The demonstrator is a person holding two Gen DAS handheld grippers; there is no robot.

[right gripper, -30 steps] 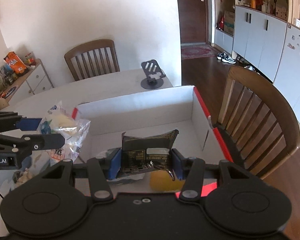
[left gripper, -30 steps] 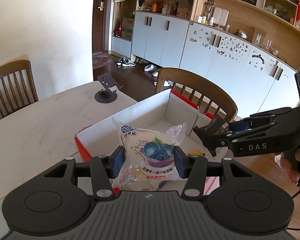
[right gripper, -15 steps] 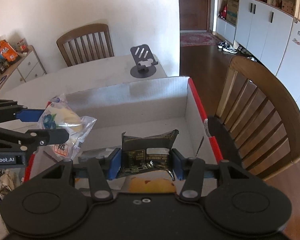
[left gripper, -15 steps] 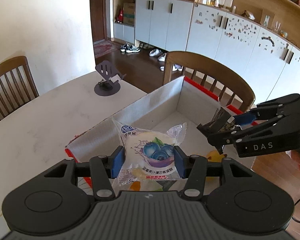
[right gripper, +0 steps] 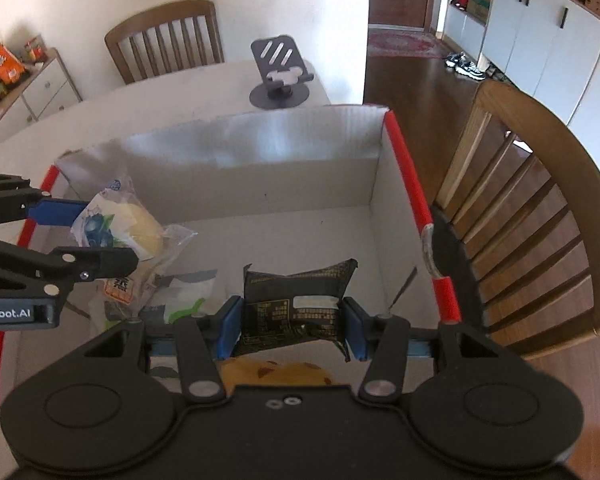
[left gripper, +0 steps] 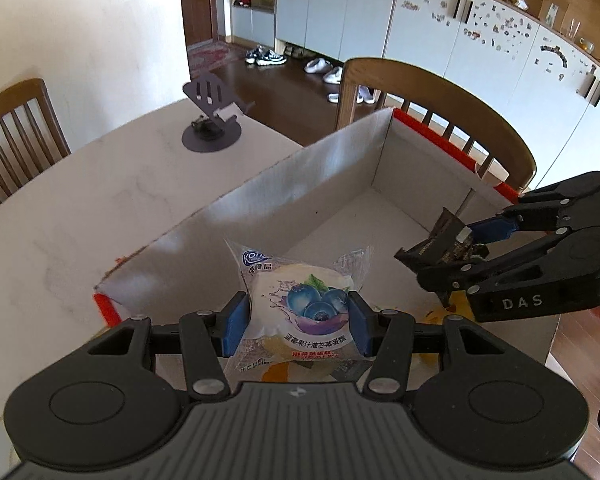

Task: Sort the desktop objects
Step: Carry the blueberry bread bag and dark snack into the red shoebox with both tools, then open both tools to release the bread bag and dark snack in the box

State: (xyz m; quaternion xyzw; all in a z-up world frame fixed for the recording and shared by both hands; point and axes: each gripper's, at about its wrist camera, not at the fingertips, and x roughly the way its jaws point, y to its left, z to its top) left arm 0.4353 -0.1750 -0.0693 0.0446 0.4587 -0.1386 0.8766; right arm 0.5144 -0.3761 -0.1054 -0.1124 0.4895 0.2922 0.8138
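Left gripper (left gripper: 298,322) fingers clamp blueberry cake packet (left gripper: 300,312), held above near-left part of cardboard box (right gripper: 260,164). Right gripper (right gripper: 292,328) fingers pinch dark snack pouch (right gripper: 296,304) over box floor, above other packets. Risk: grippers close together, could collide; slack wrappers may snag on fingers at release.

Left gripper (left gripper: 298,322) and right gripper (right gripper: 292,326) both hold their jaws clamped.

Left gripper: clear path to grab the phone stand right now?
Probably not. The left gripper is shut on the blueberry cake packet, and the box wall stands between it and the phone stand.
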